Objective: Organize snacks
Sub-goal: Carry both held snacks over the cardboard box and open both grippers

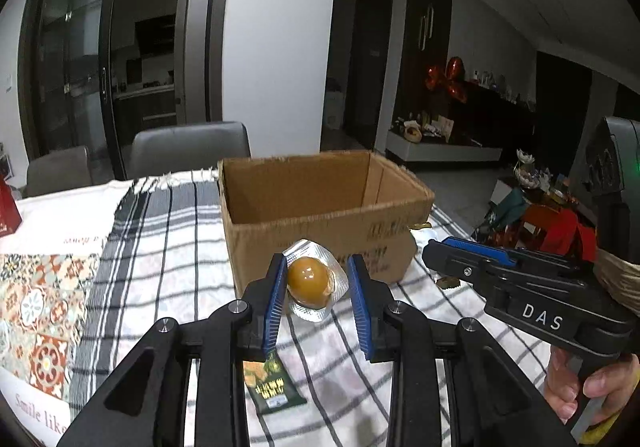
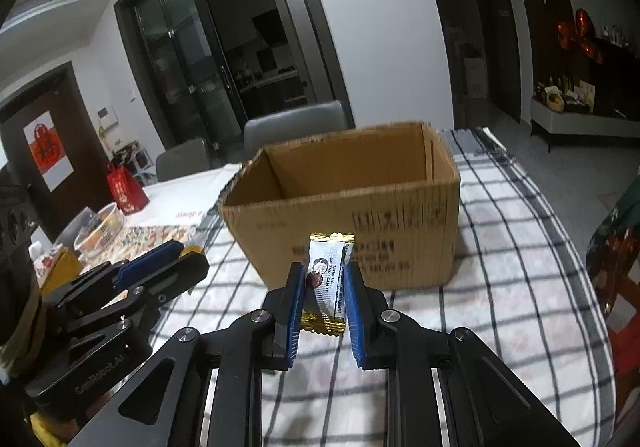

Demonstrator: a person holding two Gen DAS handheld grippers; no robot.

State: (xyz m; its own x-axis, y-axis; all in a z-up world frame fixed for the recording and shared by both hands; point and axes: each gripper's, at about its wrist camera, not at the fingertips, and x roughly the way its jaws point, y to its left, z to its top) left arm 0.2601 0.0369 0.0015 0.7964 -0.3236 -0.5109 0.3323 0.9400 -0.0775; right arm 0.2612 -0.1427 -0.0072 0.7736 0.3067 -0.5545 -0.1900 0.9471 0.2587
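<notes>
Holding two snacks up at once, both just short of the open brown cardboard box on the grey-and-white checked tablecloth. Left gripper with the blue pads narrowed onto a brown marinated egg in a silver foil blister tray, left pad pressed against the egg side, right pad at the tray edge, so pinched and off the cloth. Right gripper nearly closed on a white and gold wrapped coconut candy, standing upright between the pads with its crimped gold ends poking out top and bottom. Both hovering in front of the box's near wall, not over the opening. Can't see into the bottom of the box from either view.

Still lying on the cloth under the left gripper: a small dark green snack packet. Off to the left side of the table, a red gift bag and a clear bowl on a patterned tile-print mat. Grey chairs pushed in behind the table.
</notes>
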